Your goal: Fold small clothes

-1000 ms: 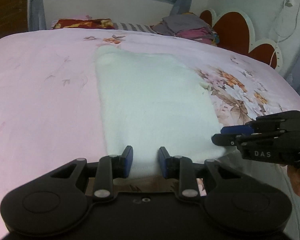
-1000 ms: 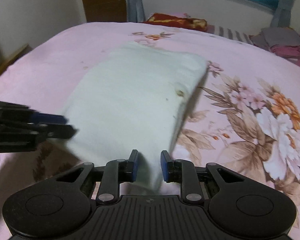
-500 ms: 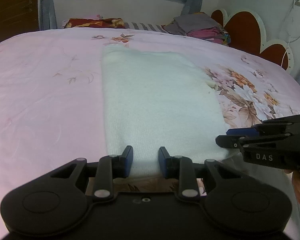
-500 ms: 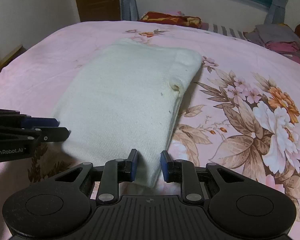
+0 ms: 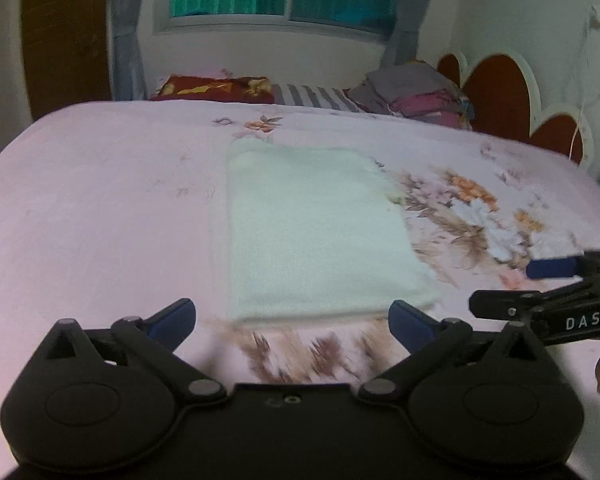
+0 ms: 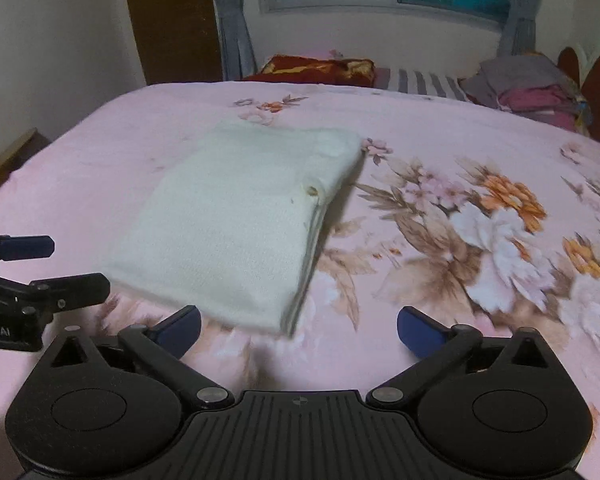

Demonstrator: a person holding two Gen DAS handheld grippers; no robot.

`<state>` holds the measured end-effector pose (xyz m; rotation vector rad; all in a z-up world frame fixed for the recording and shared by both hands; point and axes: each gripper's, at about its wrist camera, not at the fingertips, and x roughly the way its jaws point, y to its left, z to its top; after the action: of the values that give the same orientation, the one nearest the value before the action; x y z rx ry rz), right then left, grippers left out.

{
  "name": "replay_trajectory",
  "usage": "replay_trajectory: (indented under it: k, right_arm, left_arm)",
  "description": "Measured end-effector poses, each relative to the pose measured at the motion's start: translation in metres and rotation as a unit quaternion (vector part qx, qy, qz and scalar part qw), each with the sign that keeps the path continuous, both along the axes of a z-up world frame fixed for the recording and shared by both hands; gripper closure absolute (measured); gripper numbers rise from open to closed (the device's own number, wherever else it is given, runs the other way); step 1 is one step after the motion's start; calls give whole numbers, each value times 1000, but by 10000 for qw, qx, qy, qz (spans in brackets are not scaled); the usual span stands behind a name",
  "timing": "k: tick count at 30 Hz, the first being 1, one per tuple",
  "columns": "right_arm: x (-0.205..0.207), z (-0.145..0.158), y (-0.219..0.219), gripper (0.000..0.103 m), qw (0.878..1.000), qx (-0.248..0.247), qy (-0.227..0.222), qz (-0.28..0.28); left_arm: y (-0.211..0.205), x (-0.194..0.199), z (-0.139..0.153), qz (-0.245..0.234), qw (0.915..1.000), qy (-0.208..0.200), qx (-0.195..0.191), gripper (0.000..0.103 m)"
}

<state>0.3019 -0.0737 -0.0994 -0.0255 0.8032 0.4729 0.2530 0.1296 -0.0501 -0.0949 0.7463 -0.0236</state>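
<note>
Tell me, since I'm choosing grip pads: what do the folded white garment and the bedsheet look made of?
The folded white garment looks like a soft knit, perhaps cotton or wool: a fine ribbed texture, matte, thick layered edges. The bedsheet looks like thin, smooth woven cloth with a printed flower pattern and little sheen; the fibre cannot be told.

Both claws off white garment
</note>
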Motion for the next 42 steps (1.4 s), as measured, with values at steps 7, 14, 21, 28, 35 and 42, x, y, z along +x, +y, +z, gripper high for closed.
replay_trajectory:
  k: [7, 14, 21, 28, 35, 42]
  right_arm:
    - [-59, 34, -29, 0, 9988, 118, -275, -375]
    - [-126, 66, -44, 0, 9965, 301, -536, -563]
    - [-177, 94, -50, 0, 9941, 265, -886, -570]
    - [-229, 110, -59, 0, 9921, 474, -1024, -545]
    - [-253, 124, -64, 0, 9894, 536, -1213, -599]
    - [-263, 137, -73, 0, 9870, 575, -1357, -634]
  left_arm:
    - [-12, -62, 37, 135, 9990, -345, -238, 1]
    - [-32, -112, 71, 41, 9975, -681, -180, 0]
    - [-47, -155, 92, -29, 9958, -910, -18, 1]
    - [-54, -186, 103, -27, 9940, -1095, -23, 0]
    - [-61, -196, 109, -88, 9921, -1253, 19, 1]
    - [-65, -203, 111, -96, 9909, -1346, -6, 1]
